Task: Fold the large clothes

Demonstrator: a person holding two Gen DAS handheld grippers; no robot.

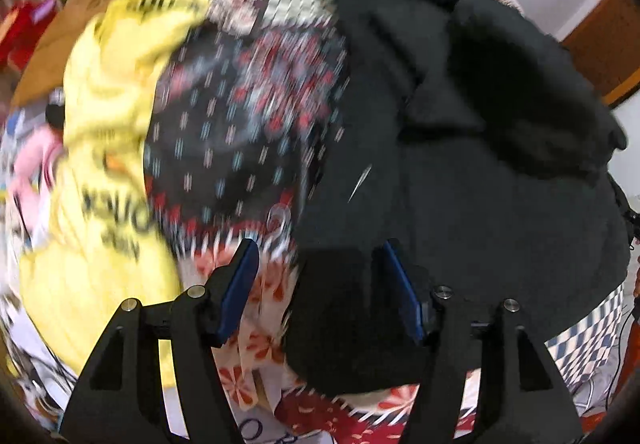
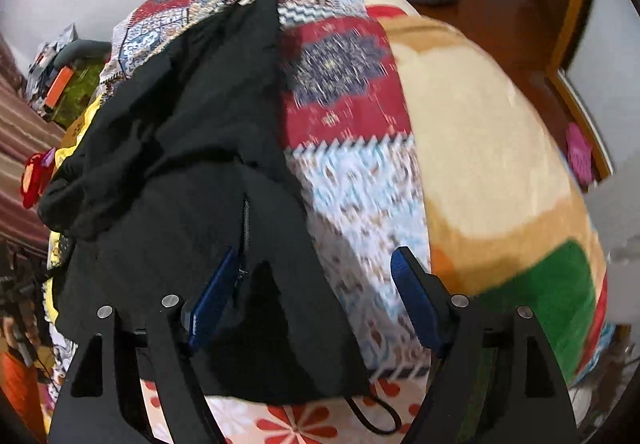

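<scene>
- Between and just ahead of both sets of jaws lies the black garment [image 1: 460, 171], a large dark piece with a zip, heaped and partly doubled over on a bed spread with a patchwork bedcover [image 2: 352, 171].
- The left gripper [image 1: 316, 276] stands open: its blue pads are apart, and the garment's near edge lies in the gap between them without being pinched.
- The right gripper [image 2: 316, 296] is open too. Its left pad sits just beside the zip line and a flap of black cloth fills part of the gap, but nothing is clamped.
- To the left of the left jaws lies a yellow garment with dark lettering [image 1: 108, 147], beside the black one and apparently under its far side; it is blurred.
- To the right of the right jaws a cream blanket with tan and green bands [image 2: 500, 163] covers the bed, clear of the black cloth.
- A thin black cord [image 2: 380, 416] trails from the hem just below the right jaws.
- Judged from this, the step in hand is a regrasp: both grippers are free over the near hem.
- The next move calls for each gripper to close on one layer at the hem's corners, well apart from one another, avoiding the cord, so the bunched far part can be pulled flat before folding.
</scene>
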